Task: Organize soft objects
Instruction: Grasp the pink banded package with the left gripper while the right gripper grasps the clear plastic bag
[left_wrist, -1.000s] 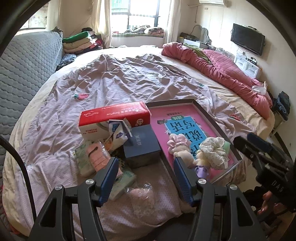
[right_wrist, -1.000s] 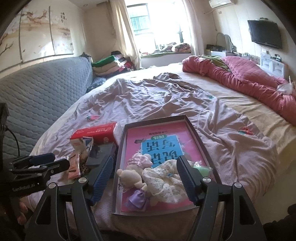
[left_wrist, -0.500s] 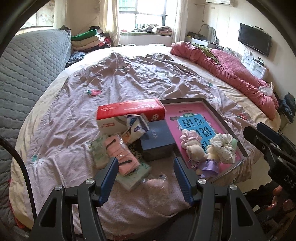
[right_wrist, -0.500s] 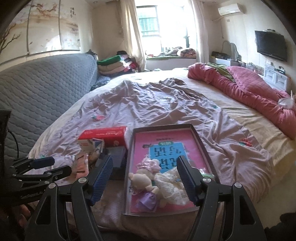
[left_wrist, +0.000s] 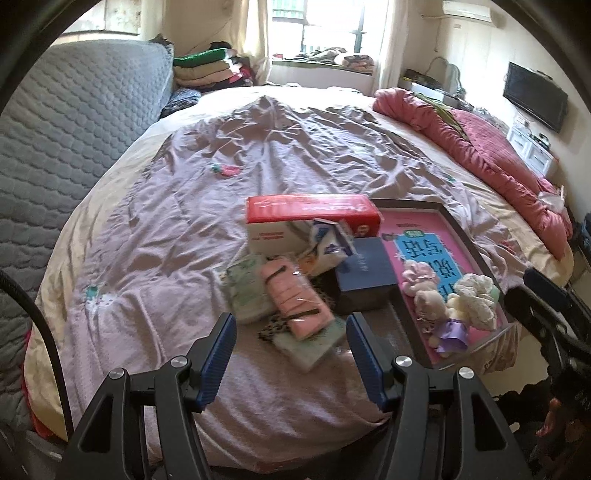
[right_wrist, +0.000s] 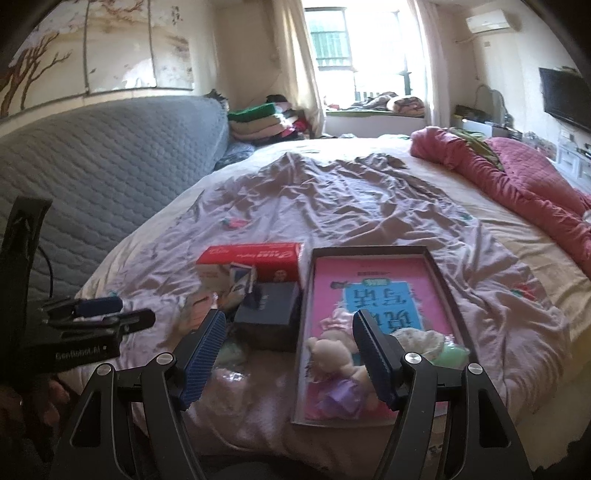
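A shallow dark-rimmed tray (right_wrist: 439, 275) lies on the bed (left_wrist: 303, 147), near its front edge. Its floor is a pink sheet with a blue panel of printed characters. At the near end of the tray sit the soft things: a small beige plush doll (right_wrist: 328, 356) in a purple dress, a pink frilly scrunchie (left_wrist: 419, 275), a cream lacy scrunchie (left_wrist: 476, 297) and a small green soft piece (right_wrist: 454, 352).

Just to the left of the tray, touching its side, stands a dark blue box (left_wrist: 365, 273). Behind it lies a red and white tissue box (left_wrist: 314, 219). In front are a pink packet (left_wrist: 295, 299) and pale green packets (left_wrist: 245, 290), lying in a loose heap on the sheet.

The left gripper (left_wrist: 291, 360) hangs over the near edge of the bed before the heap; its jaws stand wide apart and hold nothing. The right gripper (right_wrist: 290, 362) hangs before the tray's left rim, jaws also wide apart and empty.
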